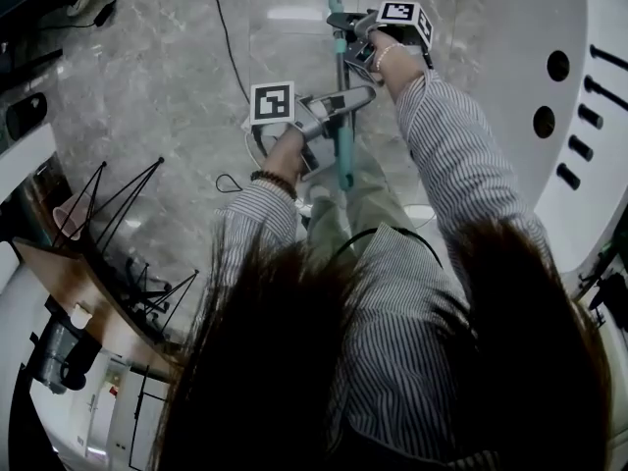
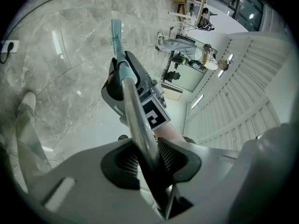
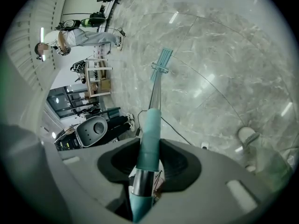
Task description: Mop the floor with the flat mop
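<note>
left gripper (image 2: 148, 158) and right gripper (image 3: 147, 161) clamp the mop handle (image 1: 343, 155).

Floor (image 1: 147, 86): polished grey marble-look slabs, glossy, carrying streaks of reflected ceiling light (image 3: 205, 85). A black cable (image 1: 224, 29) trails across it, and a white plug block (image 2: 10, 45) lies on it.

Head view, right edge: white curved panel (image 1: 520, 27) with dark round holes. Left edge: black wire-frame stand (image 1: 128, 194) beside a wooden surface (image 1: 74, 287), with a pale cup (image 1: 71, 216) close by.

White ribbed wall (image 2: 243, 69) curves along one side. At the far end stands open wooden shelving (image 3: 99, 76), with a person (image 3: 79, 36) near it.
</note>
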Motion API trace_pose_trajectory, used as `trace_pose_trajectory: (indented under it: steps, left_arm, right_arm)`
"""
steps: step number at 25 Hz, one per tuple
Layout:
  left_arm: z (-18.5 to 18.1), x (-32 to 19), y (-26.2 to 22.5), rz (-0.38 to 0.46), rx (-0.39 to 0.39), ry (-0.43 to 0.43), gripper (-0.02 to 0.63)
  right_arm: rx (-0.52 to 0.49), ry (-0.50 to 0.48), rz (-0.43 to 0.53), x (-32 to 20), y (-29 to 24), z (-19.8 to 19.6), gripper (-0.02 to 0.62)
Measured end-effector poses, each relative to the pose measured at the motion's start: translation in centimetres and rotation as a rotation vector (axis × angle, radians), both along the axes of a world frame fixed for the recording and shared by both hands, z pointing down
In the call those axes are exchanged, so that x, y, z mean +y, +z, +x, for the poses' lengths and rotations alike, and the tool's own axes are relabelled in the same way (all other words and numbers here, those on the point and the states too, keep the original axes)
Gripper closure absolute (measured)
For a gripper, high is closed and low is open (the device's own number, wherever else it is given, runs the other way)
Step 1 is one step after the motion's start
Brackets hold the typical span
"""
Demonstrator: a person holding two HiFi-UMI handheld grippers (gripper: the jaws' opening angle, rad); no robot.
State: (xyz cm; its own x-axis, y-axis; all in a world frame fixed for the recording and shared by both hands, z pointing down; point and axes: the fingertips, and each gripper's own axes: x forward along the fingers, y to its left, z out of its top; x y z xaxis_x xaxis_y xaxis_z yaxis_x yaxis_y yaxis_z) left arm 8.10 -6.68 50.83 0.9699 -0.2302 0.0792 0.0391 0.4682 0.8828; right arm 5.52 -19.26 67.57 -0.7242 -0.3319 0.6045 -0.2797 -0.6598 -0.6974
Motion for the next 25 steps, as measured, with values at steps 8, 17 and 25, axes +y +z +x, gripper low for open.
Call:
trace_pose_trajectory:
  steps: [8,17,25]
  left_arm:
    - [-0.2,2.6,1.1,0.003,-0.015,0.008,0.495]
    - [-0.4,6.3,0.4,-0.011,-0.004,0.049,0.495]
    - [-2.8,20.2,-0.9,-0.031,0.013,0.08,0.499]
  right_arm:
    - [-0.006,-0.012,0.012,2.3,0.3,-0.8,0.463]
    - [0.001,-0.012,-0.015,6.3,0.0,-1.5,0.463]
    - [-0.025,0.101,-0.027,20.2,-1.1,-3.2,0.465]
